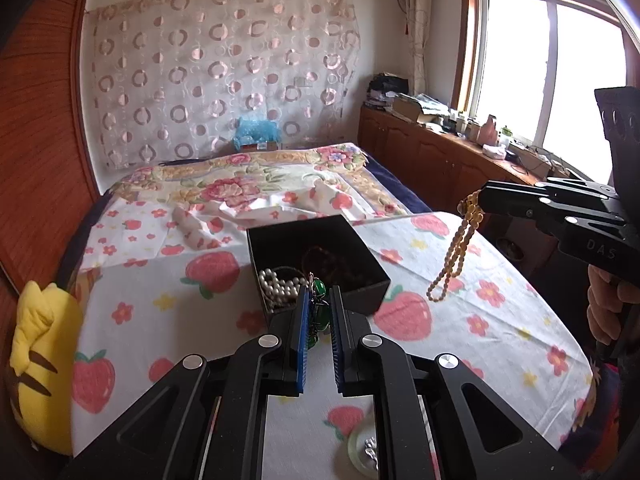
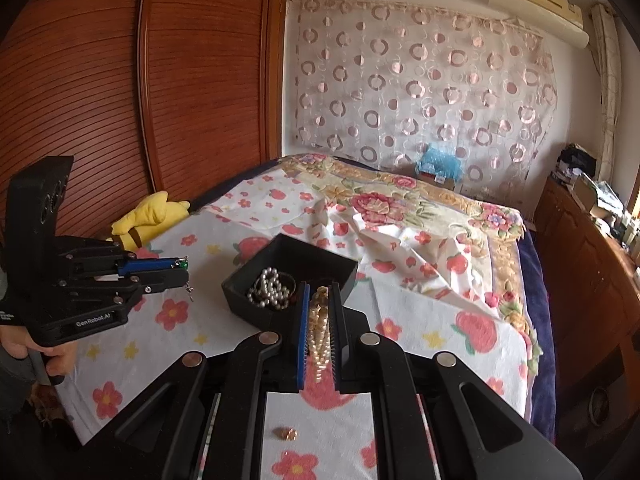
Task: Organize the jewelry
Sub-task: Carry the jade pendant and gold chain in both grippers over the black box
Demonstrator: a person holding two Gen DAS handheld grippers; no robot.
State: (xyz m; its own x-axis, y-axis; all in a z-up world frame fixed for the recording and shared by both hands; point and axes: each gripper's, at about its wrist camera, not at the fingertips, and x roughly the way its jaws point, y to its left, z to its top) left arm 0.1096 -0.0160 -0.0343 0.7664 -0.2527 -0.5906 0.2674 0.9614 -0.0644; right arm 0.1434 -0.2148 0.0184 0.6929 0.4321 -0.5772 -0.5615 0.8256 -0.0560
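Note:
A black open box (image 1: 372,276) (image 2: 244,286) stands on the strawberry-print cloth and holds a white pearl strand (image 1: 276,284) (image 2: 270,286) and dark brown beads (image 1: 332,264). My left gripper (image 1: 318,292) (image 2: 186,270) is shut on a green-stone piece with metal links (image 1: 319,312), just in front of the box. My right gripper (image 2: 322,290) (image 1: 478,196) is shut on an amber bead necklace (image 2: 320,328) (image 1: 452,256), which hangs down to the right of the box.
A pale green bangle with a silver piece (image 1: 362,450) and a small copper-coloured item (image 2: 285,433) lie on the cloth near me. A yellow plush toy (image 1: 36,364) (image 2: 148,216) sits at the left edge. A wooden cabinet (image 1: 432,152) runs under the window.

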